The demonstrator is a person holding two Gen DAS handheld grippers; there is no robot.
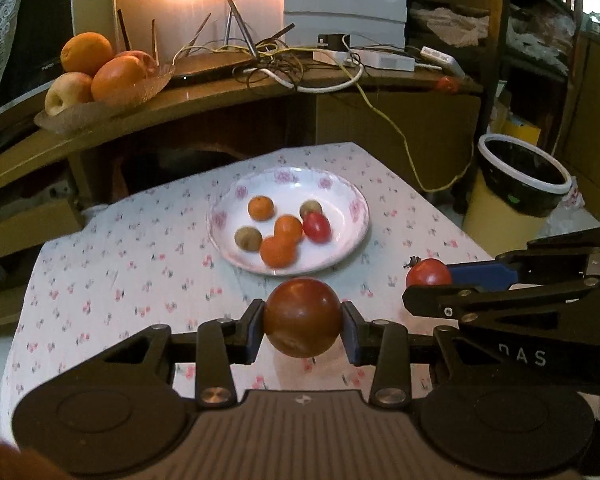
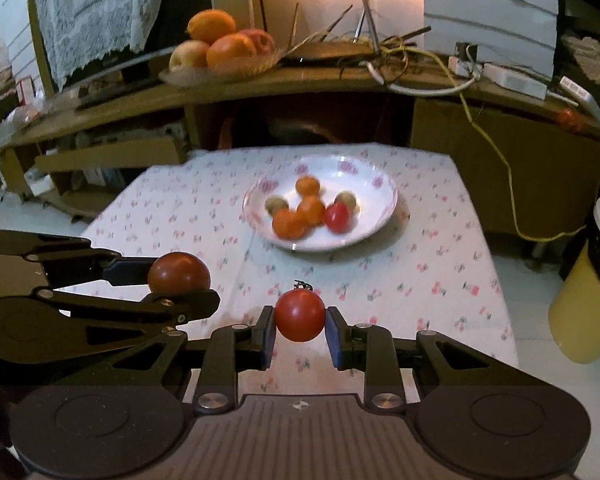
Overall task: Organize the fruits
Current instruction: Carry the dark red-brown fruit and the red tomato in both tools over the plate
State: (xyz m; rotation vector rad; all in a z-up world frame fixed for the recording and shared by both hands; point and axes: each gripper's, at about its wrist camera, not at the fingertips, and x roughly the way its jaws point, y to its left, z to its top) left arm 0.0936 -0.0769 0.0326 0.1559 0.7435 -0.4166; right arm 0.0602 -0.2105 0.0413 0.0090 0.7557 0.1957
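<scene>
Dark red tomato (image 1: 302, 317): near-round, no marked long axis; stem end not visible, so its orientation cannot be told. It sits between the blue pads of the left gripper (image 1: 303, 330), held clear above the desk (image 1: 120, 264), on the near side of the plate (image 1: 352, 236).

Bright red tomato (image 2: 300, 315): near-round, with its green stem (image 2: 302, 285) pointing up and slightly away from the camera. It is clamped in the right gripper (image 2: 300, 330), also above the cloth, short of the plate.

Left gripper: jaws partly closed, both pads pressed on the sides of the dark tomato. Right gripper: jaws closed somewhat narrower, both pads touching the bright tomato. The two grippers lie side by side, close together, the left one's fingers just beside the right one's frame.

Plate contents: three small oranges (image 1: 261, 208), two brownish kiwi-like fruits (image 1: 249, 238) and one red tomato (image 1: 317, 227), clustered near the centre; two oranges touch. The image there is blurred.

Surroundings: a flower-print cloth covers the desk. Behind it, a wooden shelf (image 1: 228, 92) carries a glass dish of large oranges and apples (image 1: 100, 76), tangled cables (image 1: 292, 64) and power strips. A yellow bin (image 1: 516, 188) with a dark liner stands on the floor to the right.
</scene>
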